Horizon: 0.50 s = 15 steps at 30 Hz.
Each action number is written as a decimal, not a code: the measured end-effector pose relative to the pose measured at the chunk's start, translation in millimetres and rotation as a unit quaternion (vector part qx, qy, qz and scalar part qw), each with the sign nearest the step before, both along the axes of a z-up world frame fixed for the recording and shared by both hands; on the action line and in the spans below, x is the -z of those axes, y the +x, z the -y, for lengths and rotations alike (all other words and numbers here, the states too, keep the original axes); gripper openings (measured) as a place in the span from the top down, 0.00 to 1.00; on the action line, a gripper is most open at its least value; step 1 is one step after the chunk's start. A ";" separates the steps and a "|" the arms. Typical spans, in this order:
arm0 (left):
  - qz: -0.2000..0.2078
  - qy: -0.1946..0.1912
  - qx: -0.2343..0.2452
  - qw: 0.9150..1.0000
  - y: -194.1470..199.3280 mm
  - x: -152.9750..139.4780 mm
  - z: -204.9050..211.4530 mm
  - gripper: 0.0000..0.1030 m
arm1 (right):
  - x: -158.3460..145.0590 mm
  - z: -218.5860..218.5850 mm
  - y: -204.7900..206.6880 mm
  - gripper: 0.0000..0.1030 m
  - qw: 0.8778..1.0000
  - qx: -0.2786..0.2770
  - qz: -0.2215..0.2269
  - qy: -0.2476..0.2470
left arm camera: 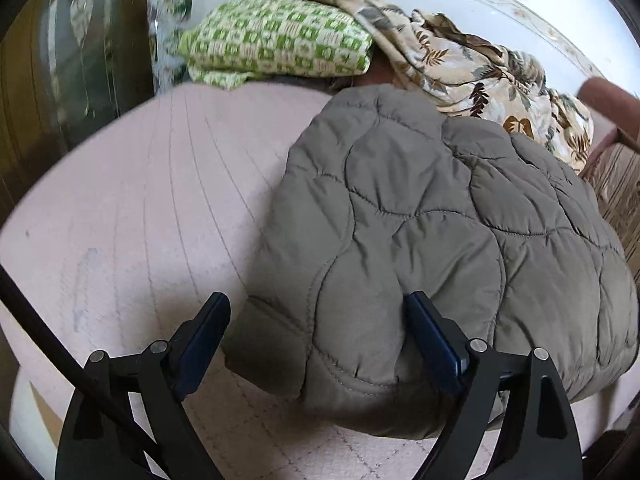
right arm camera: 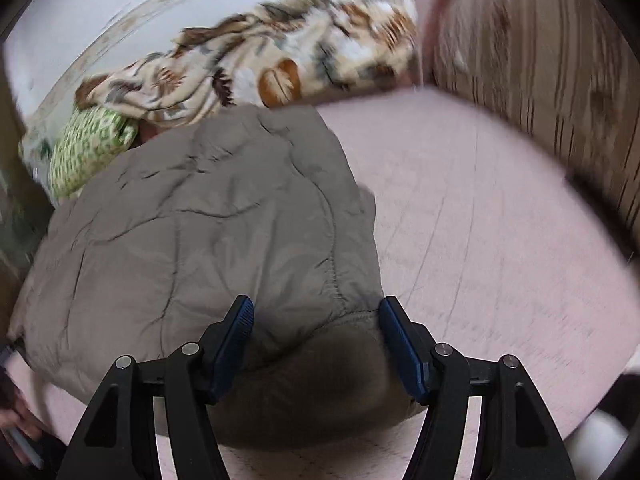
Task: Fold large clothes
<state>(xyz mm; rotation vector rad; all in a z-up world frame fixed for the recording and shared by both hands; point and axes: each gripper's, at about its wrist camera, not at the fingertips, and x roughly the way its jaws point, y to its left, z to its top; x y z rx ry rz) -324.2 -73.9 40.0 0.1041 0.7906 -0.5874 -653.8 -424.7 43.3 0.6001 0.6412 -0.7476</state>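
Grey-brown quilted puffer jacket [left arm camera: 420, 216] lies in a thick bundle on the pale pink stitched bed cover [left arm camera: 140, 200], with its near edge bulging toward me. From both wrist views I see the jacket already doubled over on itself, so I judge the fold is partly made and I am at the step of taking hold of the near edge for the next fold.

My left gripper [left arm camera: 316, 312] stands spread wide, its blue-padded fingers either side of the jacket's near left corner; the right-hand pad seems to press into the padding, but nothing is pinched. My right gripper [right arm camera: 316, 314] is likewise spread apart, straddling the near right corner of the jacket, holding nothing.

Beyond the jacket, against the far wall, a green-and-cream checked blanket [left arm camera: 276, 40] and a cream leaf-print fabric [left arm camera: 460, 64] lie heaped, the leaf print just touching the jacket's far edge.

Next, I think both grippers must close on the near hem together, taking all the layers, then lift and carry it toward the far edge. The padding is bulky and slippery-looking, so a shallow bite could slide off.
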 end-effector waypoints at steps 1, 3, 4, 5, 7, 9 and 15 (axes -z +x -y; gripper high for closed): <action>0.001 -0.001 0.000 1.000 -0.3 -1.0 -0.4 0.13 | 2.0 3.0 -2.7 0.32 1.000 0.002 0.010 0.011; 0.009 -0.001 0.000 1.000 -2.4 -5.1 -1.2 0.13 | 2.0 3.9 -3.7 0.32 1.000 -0.003 0.007 0.014; 0.016 -0.001 -0.001 1.000 -4.9 -8.5 -2.7 0.13 | 1.0 4.1 -5.9 0.32 1.000 -0.002 0.009 0.015; 0.027 -0.002 -0.005 1.000 -8.0 -13.6 -5.3 0.13 | -0.8 4.7 -8.9 0.32 1.000 0.000 0.014 0.017; 0.048 -0.005 -0.012 0.999 -12.4 -25.0 -10.5 0.13 | -9.5 1.8 -18.3 0.32 0.999 0.009 0.029 0.010; 0.063 -0.020 -0.018 0.998 -13.7 -38.5 -15.4 0.13 | -21.7 -1.6 -25.8 0.32 0.999 0.018 0.042 -0.009; 0.081 -0.030 0.005 0.996 -2.5 -69.0 -0.6 0.13 | -68.6 -9.1 -22.1 0.32 0.995 0.010 0.061 -0.073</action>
